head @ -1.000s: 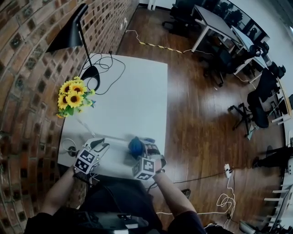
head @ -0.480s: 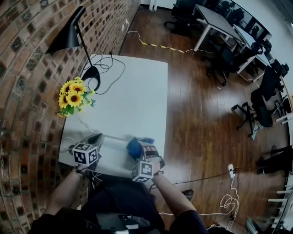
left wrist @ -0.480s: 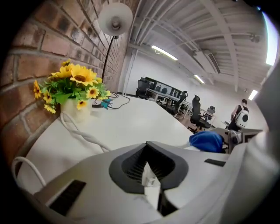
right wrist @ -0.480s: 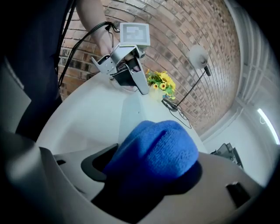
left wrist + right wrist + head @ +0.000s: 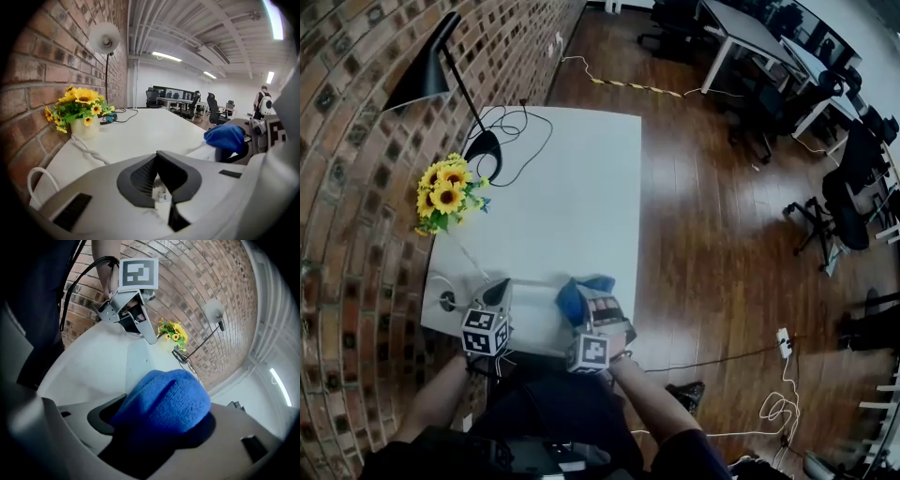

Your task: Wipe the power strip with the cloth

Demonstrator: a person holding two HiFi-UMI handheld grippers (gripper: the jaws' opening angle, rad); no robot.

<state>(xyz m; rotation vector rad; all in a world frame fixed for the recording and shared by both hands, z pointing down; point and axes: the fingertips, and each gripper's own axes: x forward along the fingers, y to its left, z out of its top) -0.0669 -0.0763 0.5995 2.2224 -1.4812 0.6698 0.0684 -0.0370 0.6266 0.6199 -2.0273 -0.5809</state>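
Observation:
A white power strip (image 5: 534, 291) lies along the near edge of the white table (image 5: 572, 187), between my two grippers. My left gripper (image 5: 500, 289) sits at its left end, jaws shut, with a small white piece pinched at the tips (image 5: 161, 197); it looks like the strip's cord (image 5: 84, 147). The right gripper view shows that gripper (image 5: 150, 337) touching the strip's far end (image 5: 136, 363). My right gripper (image 5: 586, 305) is shut on a bunched blue cloth (image 5: 164, 401), its jaws having just closed slightly, at the strip's right end (image 5: 200, 151).
A vase of sunflowers (image 5: 445, 197) stands by the brick wall on the left. Behind it are a black lamp (image 5: 427, 80) and its black cable (image 5: 520, 141). The table's right edge (image 5: 636, 216) drops to wooden floor. Office desks and chairs (image 5: 825, 206) stand further right.
My left gripper has rolled so its marker cube faces up, and its jaws have shut at the strip's left end. The right gripper and cloth have barely moved.

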